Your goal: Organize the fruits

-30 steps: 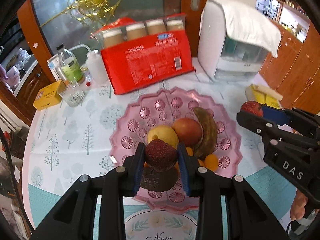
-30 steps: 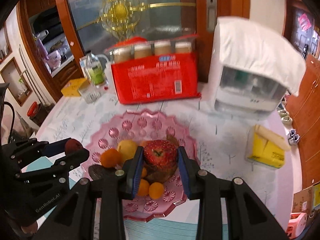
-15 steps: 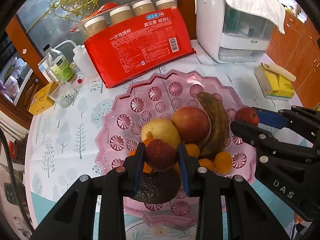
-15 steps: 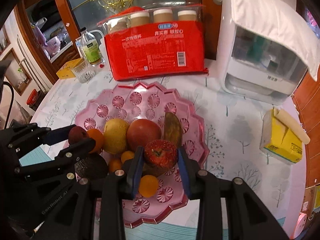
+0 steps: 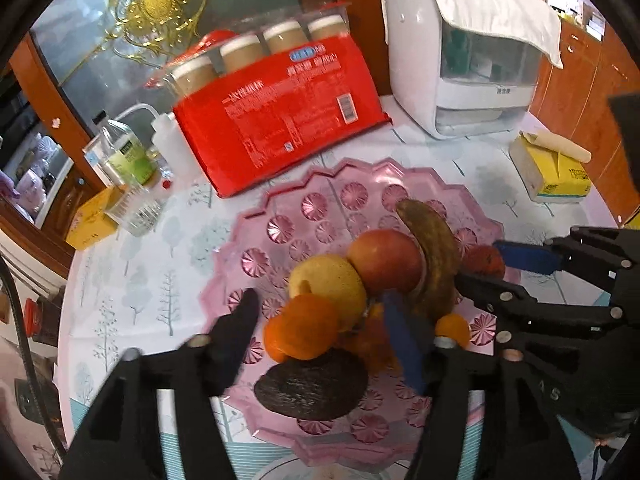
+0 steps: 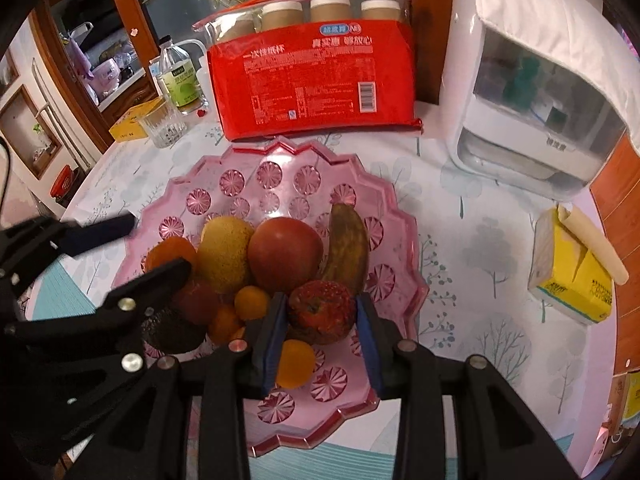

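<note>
table: tree-print cloth [image 6: 480, 248]
centre: pink dish [image 6: 384, 216]
top: red pack [image 6: 316, 80], white appliance [image 6: 520, 120]
upper left: glass [image 6: 162, 126], bottle [image 6: 178, 80]
right: yellow box [image 6: 572, 276]

Both wrist views look steeply down, close over the shared pink fruit plate [image 5: 280, 200].

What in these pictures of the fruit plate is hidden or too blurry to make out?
- Left wrist view: the left gripper is opening and motion-blurred; its blue-padded finger hides the small dark red fruit it carried.
- Right wrist view: the red fruit covers what lies beneath it on the pink plate.
- Both views: the red package's small print is unreadable.
</note>
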The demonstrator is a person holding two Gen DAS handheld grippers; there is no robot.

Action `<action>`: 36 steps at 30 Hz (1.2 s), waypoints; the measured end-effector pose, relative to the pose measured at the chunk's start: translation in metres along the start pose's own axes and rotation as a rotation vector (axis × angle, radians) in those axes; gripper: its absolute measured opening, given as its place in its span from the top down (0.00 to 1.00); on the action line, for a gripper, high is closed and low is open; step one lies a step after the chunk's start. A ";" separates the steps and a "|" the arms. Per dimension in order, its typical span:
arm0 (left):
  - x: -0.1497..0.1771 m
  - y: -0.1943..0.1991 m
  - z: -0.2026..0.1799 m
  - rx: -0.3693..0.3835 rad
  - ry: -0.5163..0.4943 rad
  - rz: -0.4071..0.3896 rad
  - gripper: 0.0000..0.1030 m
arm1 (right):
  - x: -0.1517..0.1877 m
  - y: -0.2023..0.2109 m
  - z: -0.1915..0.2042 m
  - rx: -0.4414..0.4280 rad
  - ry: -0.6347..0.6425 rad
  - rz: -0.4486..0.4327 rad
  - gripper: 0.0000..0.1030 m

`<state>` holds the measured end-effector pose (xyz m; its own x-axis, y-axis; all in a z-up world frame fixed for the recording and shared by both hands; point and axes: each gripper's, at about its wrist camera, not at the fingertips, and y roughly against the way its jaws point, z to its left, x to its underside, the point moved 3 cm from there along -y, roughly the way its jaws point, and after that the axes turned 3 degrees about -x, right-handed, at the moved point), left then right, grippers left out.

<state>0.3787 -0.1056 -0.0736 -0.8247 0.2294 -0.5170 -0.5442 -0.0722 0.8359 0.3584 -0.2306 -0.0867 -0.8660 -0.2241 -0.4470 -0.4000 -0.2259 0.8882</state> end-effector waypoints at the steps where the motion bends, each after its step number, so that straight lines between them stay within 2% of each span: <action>1: 0.000 0.002 0.002 0.000 0.008 -0.005 0.20 | 0.001 -0.001 -0.001 -0.005 -0.007 0.004 0.64; 2: 0.000 0.004 0.005 0.001 0.018 -0.011 0.17 | 0.002 -0.001 -0.004 -0.015 -0.017 0.007 0.64; 4: 0.000 0.006 0.009 0.009 0.029 -0.013 0.10 | 0.004 0.000 -0.006 -0.034 -0.034 0.006 0.55; 7: 0.003 0.008 0.013 0.016 0.045 -0.001 0.10 | 0.005 0.004 -0.007 -0.030 -0.043 -0.004 0.46; 9: 0.005 0.009 0.016 0.015 0.057 0.012 0.09 | 0.004 0.008 -0.006 -0.017 -0.036 -0.011 0.43; 15: 0.013 0.021 0.026 0.018 0.099 0.034 0.09 | 0.003 0.023 0.003 -0.011 -0.018 -0.034 0.42; 25: 0.028 0.067 0.041 0.037 0.160 -0.001 0.04 | 0.010 0.061 0.018 -0.014 -0.020 -0.080 0.39; 36: 0.061 0.109 0.039 0.074 0.159 -0.029 0.04 | 0.049 0.097 0.043 -0.007 -0.019 -0.105 0.39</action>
<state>0.2753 -0.0620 -0.0067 -0.8261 0.0735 -0.5588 -0.5600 0.0048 0.8285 0.2641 -0.2224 -0.0179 -0.8250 -0.1807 -0.5354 -0.4870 -0.2534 0.8359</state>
